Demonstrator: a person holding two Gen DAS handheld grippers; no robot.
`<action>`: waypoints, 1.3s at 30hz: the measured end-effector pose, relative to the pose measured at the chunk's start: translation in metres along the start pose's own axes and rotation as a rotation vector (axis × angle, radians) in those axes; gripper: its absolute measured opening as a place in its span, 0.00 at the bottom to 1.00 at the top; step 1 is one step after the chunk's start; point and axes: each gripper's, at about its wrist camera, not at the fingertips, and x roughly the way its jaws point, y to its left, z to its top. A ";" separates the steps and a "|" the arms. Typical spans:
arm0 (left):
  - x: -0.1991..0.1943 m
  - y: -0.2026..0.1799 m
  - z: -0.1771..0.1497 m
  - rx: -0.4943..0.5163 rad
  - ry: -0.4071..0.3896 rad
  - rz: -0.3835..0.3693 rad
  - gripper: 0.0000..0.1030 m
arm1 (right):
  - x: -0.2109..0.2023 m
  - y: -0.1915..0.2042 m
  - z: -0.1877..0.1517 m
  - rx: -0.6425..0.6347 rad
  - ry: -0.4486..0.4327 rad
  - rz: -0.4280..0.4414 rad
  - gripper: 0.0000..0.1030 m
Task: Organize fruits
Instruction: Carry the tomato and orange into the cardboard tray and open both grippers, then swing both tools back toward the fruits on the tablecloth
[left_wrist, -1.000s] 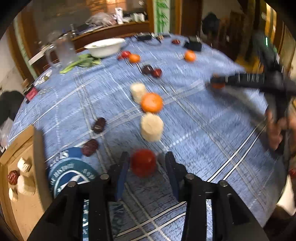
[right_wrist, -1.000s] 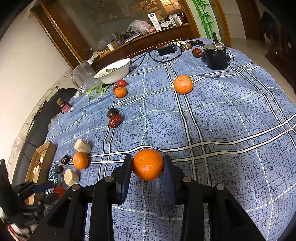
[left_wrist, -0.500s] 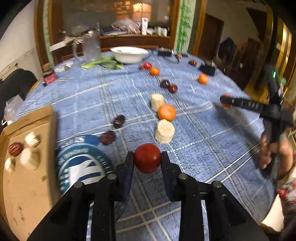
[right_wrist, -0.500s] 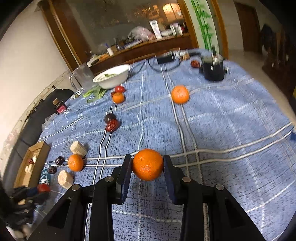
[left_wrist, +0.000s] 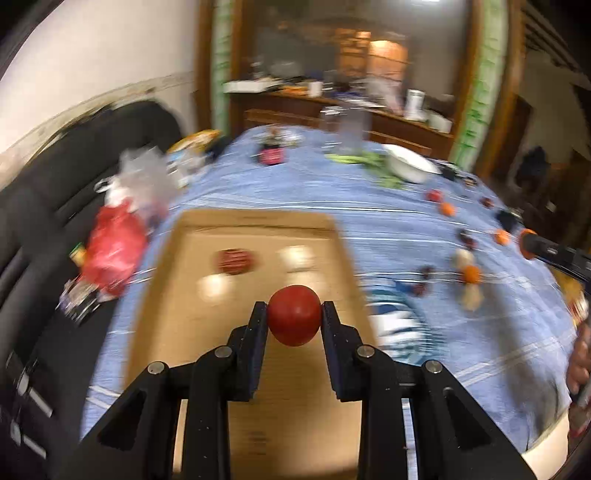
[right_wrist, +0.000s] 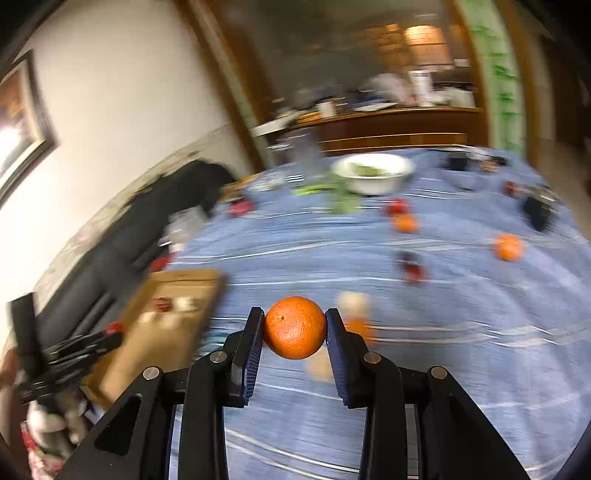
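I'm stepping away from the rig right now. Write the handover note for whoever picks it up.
Left tool: shut on the red fruit, held above the cardboard tray.
Right tool: shut on an orange, above the blue tablecloth, tray off to its left.
Done: the tray already holds a dark red fruit and a few pale pieces; the view is blurred.
Left: set down the red fruit, bring the orange over, then collect what remains on the cloth: oranges such as one far right, dark red fruits and pale chunks.
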 end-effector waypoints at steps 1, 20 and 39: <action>0.006 0.017 0.001 -0.040 0.022 0.018 0.27 | 0.013 0.018 0.002 -0.012 0.024 0.043 0.35; 0.074 0.068 0.003 -0.133 0.227 0.014 0.28 | 0.190 0.164 -0.056 -0.275 0.344 0.031 0.37; -0.008 0.061 -0.004 -0.302 0.043 -0.086 0.73 | 0.097 0.103 -0.049 -0.055 0.142 0.056 0.59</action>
